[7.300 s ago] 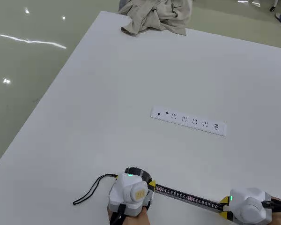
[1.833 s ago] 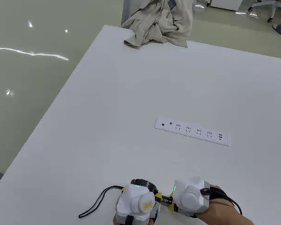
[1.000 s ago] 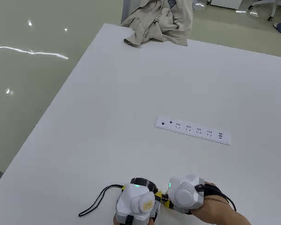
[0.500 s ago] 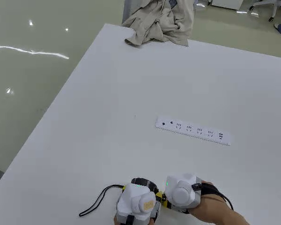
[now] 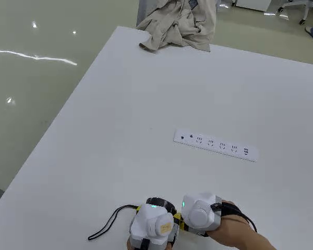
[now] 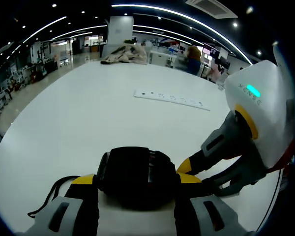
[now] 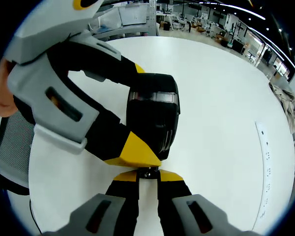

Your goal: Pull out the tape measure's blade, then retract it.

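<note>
The black tape measure (image 6: 136,173) sits on the white table (image 5: 146,114) at its near edge, and my left gripper (image 6: 136,186) is shut on its case from both sides. In the head view the case (image 5: 158,202) peeks out above the left gripper (image 5: 156,214), with its black wrist strap (image 5: 105,225) trailing left. My right gripper (image 7: 147,174) is shut on the blade's end hook, right against the case (image 7: 155,115). No length of blade shows between them. The right gripper (image 5: 181,225) presses close beside the left one.
A white power strip (image 5: 215,145) lies mid-table, beyond the grippers. A crumpled beige garment (image 5: 180,23) rests at the far edge. The table's left edge drops to a glossy floor (image 5: 31,78). Open tabletop spreads ahead and to the right.
The blade, stretched well out 7.3 s ago, has gone back into the case. My right gripper has travelled left with the hook until it meets the case. The left gripper stayed put.
</note>
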The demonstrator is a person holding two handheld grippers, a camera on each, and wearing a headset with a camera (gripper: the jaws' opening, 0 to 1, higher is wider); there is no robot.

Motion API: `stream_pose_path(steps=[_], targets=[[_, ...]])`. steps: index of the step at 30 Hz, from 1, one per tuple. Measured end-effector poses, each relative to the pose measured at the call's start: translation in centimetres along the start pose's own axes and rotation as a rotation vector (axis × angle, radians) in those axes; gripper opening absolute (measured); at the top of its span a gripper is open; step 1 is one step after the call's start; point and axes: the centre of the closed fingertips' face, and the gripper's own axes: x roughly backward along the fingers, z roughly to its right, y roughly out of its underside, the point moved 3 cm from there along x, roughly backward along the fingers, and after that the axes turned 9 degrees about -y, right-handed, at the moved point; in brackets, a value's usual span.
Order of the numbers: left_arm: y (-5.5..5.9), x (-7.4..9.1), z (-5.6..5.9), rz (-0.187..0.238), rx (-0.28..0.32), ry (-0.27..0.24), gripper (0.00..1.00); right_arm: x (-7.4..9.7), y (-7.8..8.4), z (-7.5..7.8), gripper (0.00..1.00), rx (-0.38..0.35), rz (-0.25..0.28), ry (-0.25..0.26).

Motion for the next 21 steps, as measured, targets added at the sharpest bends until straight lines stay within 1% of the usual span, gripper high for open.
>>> stream_pose_path(steps=[7, 11, 21], targets=[[0.02, -0.04, 0.02, 0.002, -0.002, -0.002, 0.59, 0.02, -0.14, -0.08, 0.13, 0.008, -0.015, 0.000], [-0.03, 0.03, 0.03, 0.003, -0.001, -0.007, 0.59, -0.05, 0.02, -0.02, 0.13, 0.004, -0.004, 0.000], [-0.15, 0.03, 0.01, 0.006, -0.004, -0.005, 0.60, 0.01, -0.05, -0.07, 0.14, 0.000, -0.010, 0.007]])
